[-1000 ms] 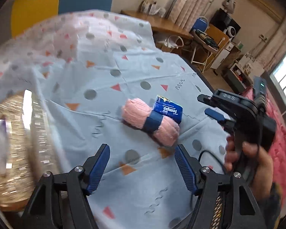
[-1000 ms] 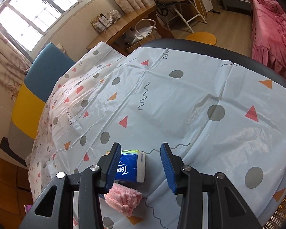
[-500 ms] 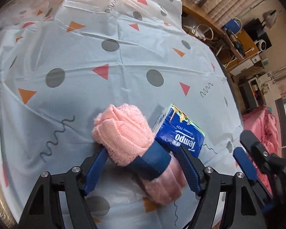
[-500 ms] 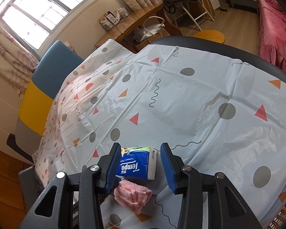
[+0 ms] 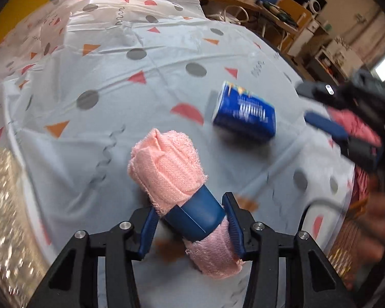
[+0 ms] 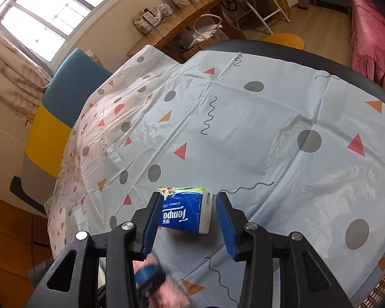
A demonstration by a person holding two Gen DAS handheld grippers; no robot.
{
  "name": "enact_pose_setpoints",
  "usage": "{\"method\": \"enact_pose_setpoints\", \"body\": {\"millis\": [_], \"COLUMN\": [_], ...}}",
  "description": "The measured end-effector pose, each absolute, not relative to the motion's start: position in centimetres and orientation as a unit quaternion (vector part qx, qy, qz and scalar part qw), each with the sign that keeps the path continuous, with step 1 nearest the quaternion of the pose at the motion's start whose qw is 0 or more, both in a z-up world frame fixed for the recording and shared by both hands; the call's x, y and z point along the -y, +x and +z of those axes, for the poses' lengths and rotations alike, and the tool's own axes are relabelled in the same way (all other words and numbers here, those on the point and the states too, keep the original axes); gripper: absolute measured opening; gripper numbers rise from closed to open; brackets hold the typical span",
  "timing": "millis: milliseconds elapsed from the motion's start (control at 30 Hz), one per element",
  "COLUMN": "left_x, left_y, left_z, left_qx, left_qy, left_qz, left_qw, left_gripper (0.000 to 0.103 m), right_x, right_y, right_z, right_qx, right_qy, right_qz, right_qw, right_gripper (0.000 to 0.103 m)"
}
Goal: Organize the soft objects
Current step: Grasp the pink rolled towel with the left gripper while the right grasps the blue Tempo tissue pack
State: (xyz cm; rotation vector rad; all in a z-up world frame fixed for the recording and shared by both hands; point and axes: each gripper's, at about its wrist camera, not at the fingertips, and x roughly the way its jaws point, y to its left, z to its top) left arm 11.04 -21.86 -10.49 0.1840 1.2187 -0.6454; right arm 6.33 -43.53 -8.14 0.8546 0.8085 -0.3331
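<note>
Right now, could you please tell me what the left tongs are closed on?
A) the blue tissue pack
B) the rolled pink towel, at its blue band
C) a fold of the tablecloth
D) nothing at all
B: in the left wrist view the left tongs pinch the rolled pink towel at its blue band, while the blue tissue pack lies apart on the tablecloth.

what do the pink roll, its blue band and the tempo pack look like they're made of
Pink roll: soft terry cloth by its fuzzy looped nap, probably a rolled towel. Blue band: smooth, matte, creased like card or stiff plastic; hard to tell. Tempo pack: paper tissues in printed plastic film, judging by the white stacked edge.
</note>
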Motion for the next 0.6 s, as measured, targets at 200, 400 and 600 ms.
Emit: {"method": "enact_pose_setpoints", "body": {"millis": [200,400,600], "left_x": [18.8,18.2,18.4], "left_y": [9.5,8.9,8.7], "left_z": [-11.6,-11.6,-11.9], "left_qx": [-0.56,-0.548,-0.539], "left_qy": [0.083,0.093,0.079], "left_qz": [-0.281,-0.279,-0.282], "left_qw": [0.775,0.783,0.79], "left_gripper": [0.05,0.051,0.052], "right_x": [40.1,34.8,34.6], "right_y": [9.0,12.4,15.0], "right_z": [-8.2,-7.4,-8.9], "right_qx": [-0.441,-0.511,-0.559], "right_qy": [0.317,0.044,-0.081], "right_qz": [-0.097,-0.035,-0.003], "right_qw": [0.834,0.858,0.825], "right_gripper": [0.049,0.066,0.073]}}
